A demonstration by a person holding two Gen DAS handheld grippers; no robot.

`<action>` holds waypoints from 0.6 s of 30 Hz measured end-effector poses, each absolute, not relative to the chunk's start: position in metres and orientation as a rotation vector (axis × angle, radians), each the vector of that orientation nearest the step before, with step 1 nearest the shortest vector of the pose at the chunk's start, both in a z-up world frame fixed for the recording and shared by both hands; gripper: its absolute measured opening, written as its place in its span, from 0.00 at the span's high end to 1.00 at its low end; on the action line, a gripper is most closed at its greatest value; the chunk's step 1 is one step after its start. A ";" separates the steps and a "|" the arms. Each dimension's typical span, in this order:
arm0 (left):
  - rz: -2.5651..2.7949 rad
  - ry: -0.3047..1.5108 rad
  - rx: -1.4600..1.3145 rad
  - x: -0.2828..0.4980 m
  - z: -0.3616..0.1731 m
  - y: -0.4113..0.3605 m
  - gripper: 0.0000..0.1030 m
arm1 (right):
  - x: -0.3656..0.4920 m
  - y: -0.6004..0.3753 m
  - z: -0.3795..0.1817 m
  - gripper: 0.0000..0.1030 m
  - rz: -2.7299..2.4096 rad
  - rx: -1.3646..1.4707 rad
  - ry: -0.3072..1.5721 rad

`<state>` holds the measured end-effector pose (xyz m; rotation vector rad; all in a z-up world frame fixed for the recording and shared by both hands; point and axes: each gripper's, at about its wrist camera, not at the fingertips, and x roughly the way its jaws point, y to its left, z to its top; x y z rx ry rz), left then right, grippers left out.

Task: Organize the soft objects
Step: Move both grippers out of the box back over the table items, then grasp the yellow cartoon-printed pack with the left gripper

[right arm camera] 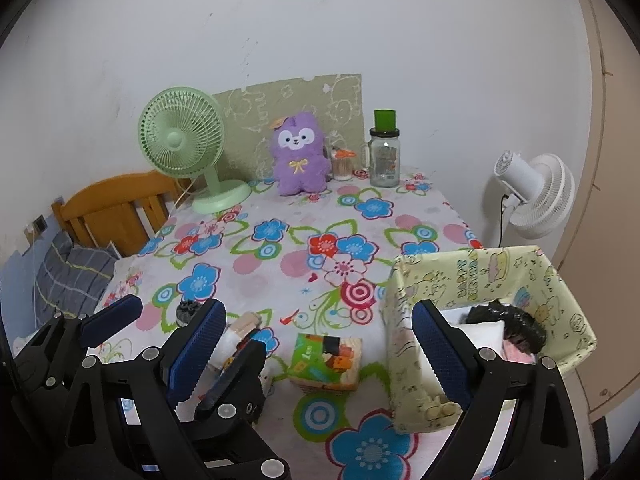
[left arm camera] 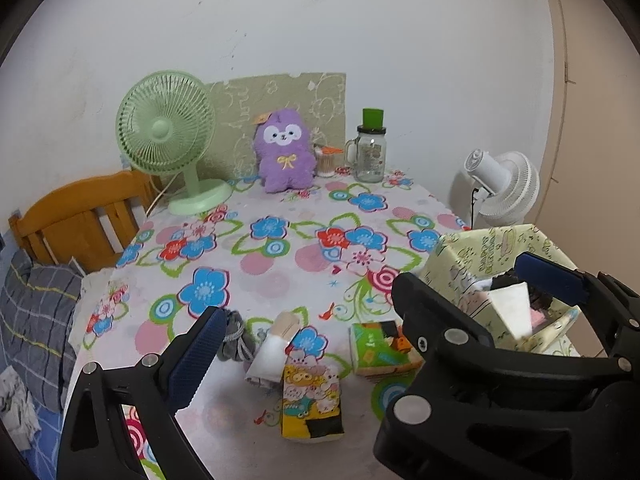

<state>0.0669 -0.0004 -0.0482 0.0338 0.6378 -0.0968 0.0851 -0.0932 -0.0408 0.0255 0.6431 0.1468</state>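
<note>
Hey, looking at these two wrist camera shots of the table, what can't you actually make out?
- Contents of the yellow box: its walls and the right gripper cover most of it in the right wrist view; the other gripper blocks it in the left.
- Yellow tissue pack: hidden behind the left gripper in the right wrist view.
- Grey item: partly behind a finger, left wrist view.
- Glass jar label: too small, both views.

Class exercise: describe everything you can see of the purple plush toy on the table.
The purple plush toy is a fluffy, round-bodied animal with small ears, a white face patch with dark eyes, and a yellow bow stitched on its chest. An orange tag sits by one ear. It stands upright at the table's far edge, facing the cameras, in front of a green patterned board, between the green fan and a glass jar. No gripper touches it.
</note>
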 end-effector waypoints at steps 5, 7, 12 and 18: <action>-0.079 0.671 0.022 0.071 -0.064 0.008 0.03 | 0.091 -0.086 -0.056 0.07 0.168 0.026 0.669; -0.068 0.677 0.014 0.073 -0.069 0.012 0.03 | 0.092 -0.084 -0.062 0.07 0.182 0.030 0.677; -0.050 0.710 -0.011 0.078 -0.085 0.022 0.03 | 0.097 -0.076 -0.074 0.07 0.195 0.015 0.689; -0.046 0.753 -0.027 0.085 -0.102 0.029 0.03 | 0.105 -0.069 -0.091 0.07 0.197 0.003 0.725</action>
